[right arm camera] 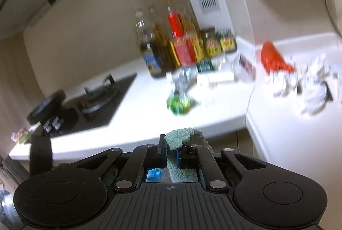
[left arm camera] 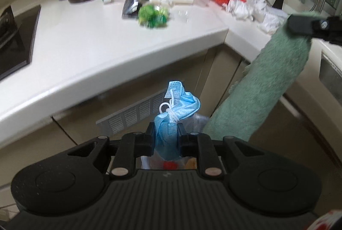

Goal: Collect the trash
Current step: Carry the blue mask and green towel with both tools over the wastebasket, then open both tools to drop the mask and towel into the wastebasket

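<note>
White tabletop [left arm camera: 85,42] carries wrappers and tissues. Below its edge, my left tongs [left arm camera: 165,136] pinch a blue mask [left arm camera: 177,106]; my right tongs [right arm camera: 172,151] clamp a green towel [right arm camera: 181,136].

The face mask [left arm camera: 174,114] is thin, crinkled blue non-woven cloth with white elastic cord. The towel [left arm camera: 263,89] is fluffy green terry. The tabletop [left arm camera: 102,37] is smooth, glossy white. Both grippers are matt black plastic. Far right, crumpled tissues [left arm camera: 252,8] look like soft white paper.
</note>
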A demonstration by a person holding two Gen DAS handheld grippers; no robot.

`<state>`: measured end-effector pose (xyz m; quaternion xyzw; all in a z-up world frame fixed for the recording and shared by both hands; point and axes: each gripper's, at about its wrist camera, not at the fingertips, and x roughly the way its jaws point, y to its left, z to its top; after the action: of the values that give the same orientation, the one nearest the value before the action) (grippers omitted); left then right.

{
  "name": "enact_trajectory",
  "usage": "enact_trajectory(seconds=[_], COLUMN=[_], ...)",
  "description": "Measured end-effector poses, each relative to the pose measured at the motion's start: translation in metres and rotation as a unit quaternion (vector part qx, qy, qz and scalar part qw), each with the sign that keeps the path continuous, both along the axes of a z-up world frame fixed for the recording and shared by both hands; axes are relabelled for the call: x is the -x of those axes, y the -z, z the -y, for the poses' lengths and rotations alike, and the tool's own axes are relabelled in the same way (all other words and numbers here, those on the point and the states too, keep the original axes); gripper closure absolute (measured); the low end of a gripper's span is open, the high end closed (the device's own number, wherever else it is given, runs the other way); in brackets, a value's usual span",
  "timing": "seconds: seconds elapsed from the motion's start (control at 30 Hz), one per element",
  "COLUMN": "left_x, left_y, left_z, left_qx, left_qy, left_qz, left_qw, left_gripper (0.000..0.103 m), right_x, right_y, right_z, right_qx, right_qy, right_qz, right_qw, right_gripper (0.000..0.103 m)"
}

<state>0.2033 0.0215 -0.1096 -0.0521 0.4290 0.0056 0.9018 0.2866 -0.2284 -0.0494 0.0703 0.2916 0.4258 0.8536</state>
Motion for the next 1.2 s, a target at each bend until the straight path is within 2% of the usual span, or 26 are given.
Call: enact_trajectory(seconds=[0.2,0.53,0.67,0.77,0.87,0.93,1.2], left_x=[0.001,-0.005,-0.009,-0.011,-0.013,-0.014,-0.022], left_y=[0.026,0.064,0.077,0.083,0.089,0.092,0.104], left_z=[-0.004,-0.012,-0.015,-0.016,-0.016,-0.015,-0.012], left_qx=[0.008,0.025,0.030,0.031,0.033,0.034,0.033], left_qy=[-0.012,-0.024,-0.024,-0.023,-0.019,-0.015,-0.012], left_qz=[-0.024,-0.055,-0.068,-0.075,-0.081,-0.084,-0.097], left_qw=[0.9996,0.9978,0.9969,0.9964,0.9960,0.9958,0.9947], left_gripper=[0.086,0.086,0.086,0.086,0.086,0.086,0.085], right_x=[-0.009,-0.028,-0.034,-0.039,-0.045,-0.047,-0.052], right_y=[0.048,0.119,0.140,0.154,0.169,0.177,0.200], right_z=[-0.021,-0.048,-0.058,-0.067,-0.071,-0.069,-0.060], right_qx=[0.041,0.076,0.095,0.130,0.152,0.153,0.164], right_qy=[-0.001,-0.002,0.001,0.002,0.002,0.005,0.017], right_qz=[-0.034,-0.081,-0.091,-0.098,-0.111,-0.120,-0.155], right_qw=[0.999,0.994,0.991,0.987,0.982,0.981,0.974], right_gripper=[0.095,0.095,0.095,0.094,0.089,0.078,0.077])
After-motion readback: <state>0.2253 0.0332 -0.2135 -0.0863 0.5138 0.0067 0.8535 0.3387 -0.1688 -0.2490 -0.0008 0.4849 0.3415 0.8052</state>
